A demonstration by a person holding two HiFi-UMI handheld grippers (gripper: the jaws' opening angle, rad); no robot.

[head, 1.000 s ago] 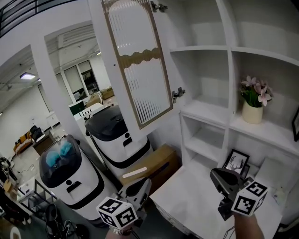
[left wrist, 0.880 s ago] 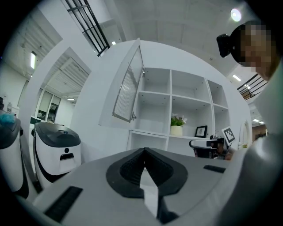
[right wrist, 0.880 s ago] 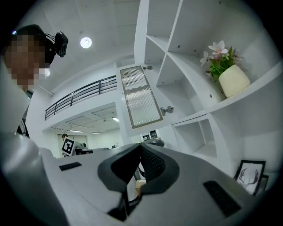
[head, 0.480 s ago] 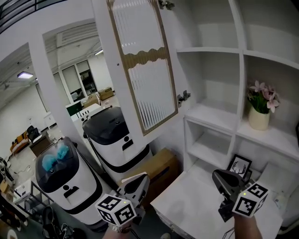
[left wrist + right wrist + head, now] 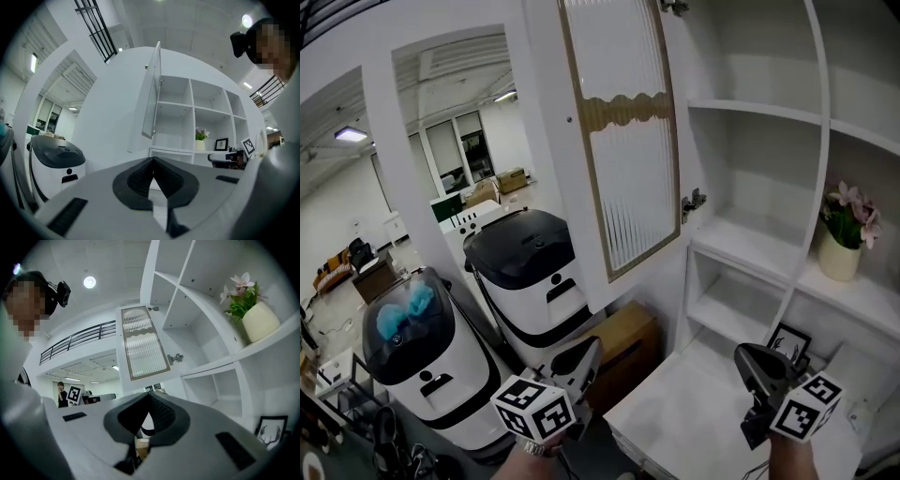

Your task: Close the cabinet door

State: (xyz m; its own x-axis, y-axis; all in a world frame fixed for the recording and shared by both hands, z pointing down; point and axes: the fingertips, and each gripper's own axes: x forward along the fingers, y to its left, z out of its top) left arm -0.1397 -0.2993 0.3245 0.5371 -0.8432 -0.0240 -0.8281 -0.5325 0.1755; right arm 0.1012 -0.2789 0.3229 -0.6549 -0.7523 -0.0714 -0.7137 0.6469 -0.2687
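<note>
Door (image 5: 623, 141) stands swung open, hinged on its right edge to the cabinet (image 5: 750, 169), its free left edge out toward the room. Both tools are closed and hold nothing. The left gripper (image 5: 579, 358) sits low, below the door's bottom edge and in front of a box (image 5: 623, 328). The right gripper (image 5: 752, 364) is over the white ledge (image 5: 675, 412). Neither touches the door (ribbed glass, wood trim), and open space lies between. Vase (image 5: 840, 253) is on the right shelf, well apart.
</note>
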